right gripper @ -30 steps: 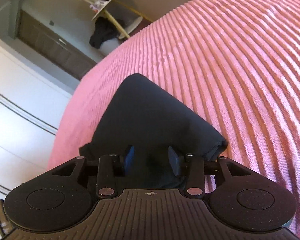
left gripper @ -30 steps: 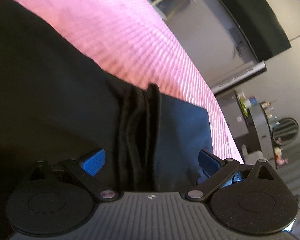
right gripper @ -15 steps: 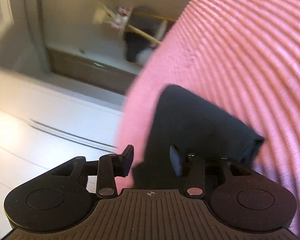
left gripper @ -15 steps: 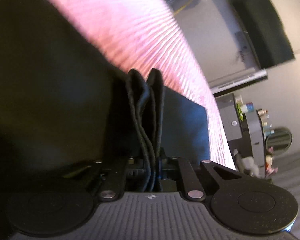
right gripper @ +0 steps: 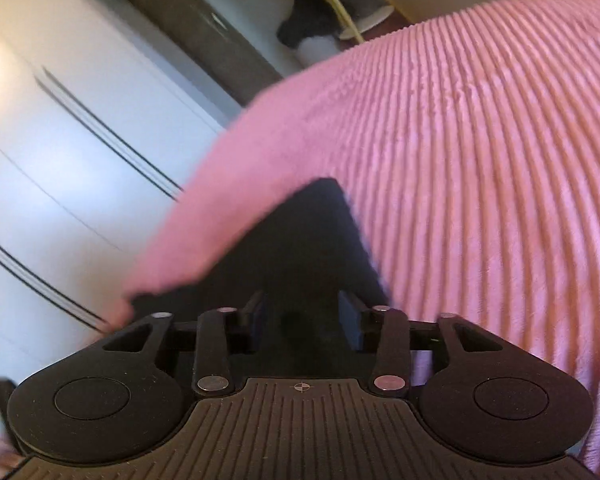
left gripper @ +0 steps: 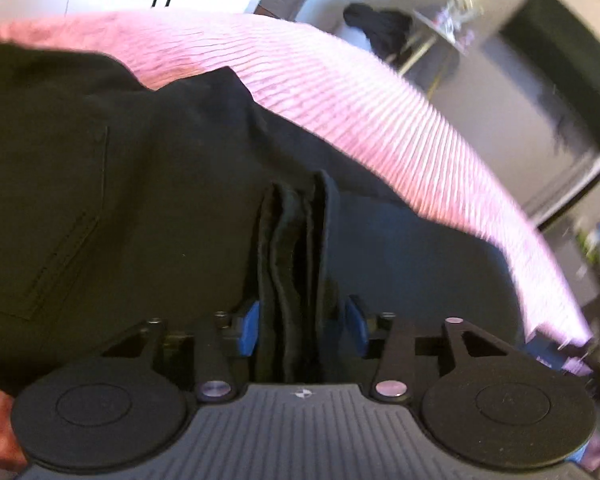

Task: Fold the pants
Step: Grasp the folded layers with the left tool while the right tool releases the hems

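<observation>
Pants (left gripper: 148,184), black, lie on a pink ribbed bed cover (left gripper: 380,120), partly folded. In the left wrist view a bunched stack of fabric edges (left gripper: 296,264) runs straight away from the camera, standing on edge between the blue pads of the left claw (left gripper: 302,326). Stack's long axis follows the claw's pointing line. Left claw jaws are opening; fabric is between them, left pad looks to touch the cloth, right pad shows a thin gap, so grip reads as released or nearly so. Broad flat panel of the pants spreads toward the left of that view, with a stitched pocket outline (left gripper: 60,216) visible. A folded corner (left gripper: 228,76) points toward the far edge of the bed.

In the right wrist view a dark tapering piece of the pants (right gripper: 320,248) points away from the camera, its tip near the bed's left edge where the cover drops off. Right claw (right gripper: 302,322) jaws are closing with cloth between them; view is blurred and dark there, contact of pads on cloth cannot be told.

Open room: wide bare pink cover to the right in the right wrist view, and a band of it beyond the pants in the left wrist view. White cabinet fronts (right gripper: 60,140) sit past the bed's left edge. Fabric matte, few wrinkles, edges soft from motion blur.
</observation>
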### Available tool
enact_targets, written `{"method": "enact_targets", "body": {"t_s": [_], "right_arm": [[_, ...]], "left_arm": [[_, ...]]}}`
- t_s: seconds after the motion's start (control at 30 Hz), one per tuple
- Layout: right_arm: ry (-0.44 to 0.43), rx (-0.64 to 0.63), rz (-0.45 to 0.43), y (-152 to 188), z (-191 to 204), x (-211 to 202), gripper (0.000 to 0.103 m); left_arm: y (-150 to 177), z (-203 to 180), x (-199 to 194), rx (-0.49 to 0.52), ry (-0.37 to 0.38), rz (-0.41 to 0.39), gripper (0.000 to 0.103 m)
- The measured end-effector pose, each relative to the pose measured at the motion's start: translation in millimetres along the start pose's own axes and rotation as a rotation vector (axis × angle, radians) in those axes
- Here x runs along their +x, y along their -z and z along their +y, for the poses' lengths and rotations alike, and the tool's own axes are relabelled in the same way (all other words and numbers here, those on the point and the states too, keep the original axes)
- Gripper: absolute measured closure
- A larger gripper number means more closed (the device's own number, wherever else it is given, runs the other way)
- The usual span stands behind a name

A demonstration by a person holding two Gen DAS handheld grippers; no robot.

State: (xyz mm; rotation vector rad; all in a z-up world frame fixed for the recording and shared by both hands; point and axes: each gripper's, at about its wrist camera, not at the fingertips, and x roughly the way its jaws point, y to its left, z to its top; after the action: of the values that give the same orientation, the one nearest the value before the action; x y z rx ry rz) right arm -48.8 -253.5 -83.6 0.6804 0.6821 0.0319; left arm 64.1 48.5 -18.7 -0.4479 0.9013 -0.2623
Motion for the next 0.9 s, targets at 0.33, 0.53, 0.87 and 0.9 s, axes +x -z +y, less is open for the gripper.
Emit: {"method": "enact_targets", "body": {"t_s": [0.33, 0.53, 0.87, 0.9], "right_arm": [[0.423, -0.537, 0.075, 33.5, 73.3, 67.1, 0.088], [0.426, -0.536, 0.029, 32.3, 63.2, 67.9, 0.091], [0.276, -0.43, 0.009, 39.7, 76.9, 51.3, 0.071], [0.274, -0.433, 0.016, 41.8, 78.9, 52.8, 0.071]], "left_arm": [[2.5, -5.0, 7.2, 0.075, -0.019, -0.041, 0.043], [5.3, 8.6, -3.3, 0.077, -0.034, -0.05, 0.063], [0.6, 23.4, -5.6, -0.033, 0.044, -0.053, 0.084], [0.9, 25.1, -7.4, -0.044, 0.055, -0.056, 0.085]]}}
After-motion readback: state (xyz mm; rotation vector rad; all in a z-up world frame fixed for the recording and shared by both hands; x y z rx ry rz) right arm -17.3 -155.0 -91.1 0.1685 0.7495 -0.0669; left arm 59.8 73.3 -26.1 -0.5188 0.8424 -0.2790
